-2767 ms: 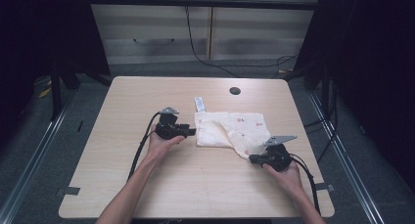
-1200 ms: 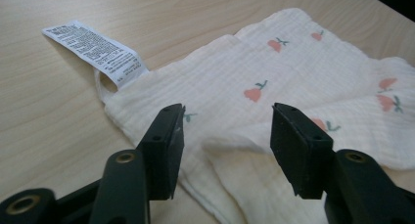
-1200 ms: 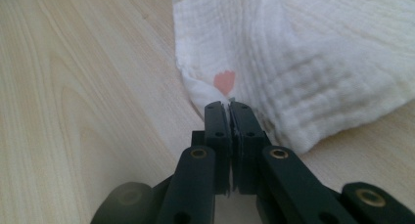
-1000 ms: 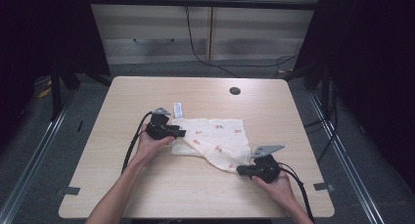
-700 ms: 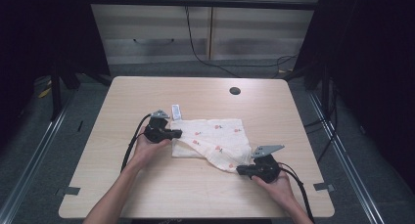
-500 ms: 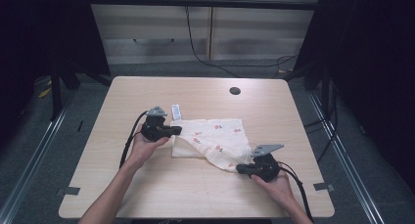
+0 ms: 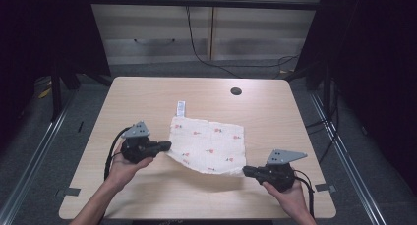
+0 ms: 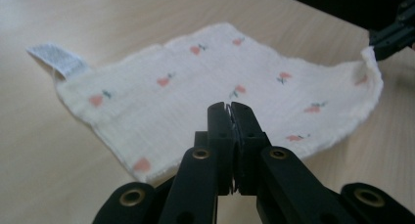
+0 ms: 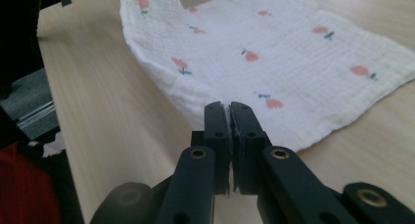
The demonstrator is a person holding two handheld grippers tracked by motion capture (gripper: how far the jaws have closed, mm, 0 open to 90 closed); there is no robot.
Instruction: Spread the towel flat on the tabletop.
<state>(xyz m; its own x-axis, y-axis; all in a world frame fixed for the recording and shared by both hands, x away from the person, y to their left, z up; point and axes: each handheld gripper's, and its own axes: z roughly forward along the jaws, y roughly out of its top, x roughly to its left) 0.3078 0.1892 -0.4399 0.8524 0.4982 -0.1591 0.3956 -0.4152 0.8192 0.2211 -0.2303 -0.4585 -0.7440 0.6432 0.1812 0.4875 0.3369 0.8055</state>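
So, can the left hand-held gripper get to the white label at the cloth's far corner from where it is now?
Probably yes. The table is bare between the left hand-held gripper and the label, but its jaws are shut on a corner of the cloth, so it must let go first.

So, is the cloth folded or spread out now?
Spread out. The cloth lies as one open sheet, its near edge lifted between the left gripper and right gripper, each shut on a corner.

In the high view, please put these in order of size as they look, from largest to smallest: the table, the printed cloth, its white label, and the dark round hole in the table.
1. table
2. printed cloth
3. and 4. white label and dark round hole: they look about alike, so I do not rank them.
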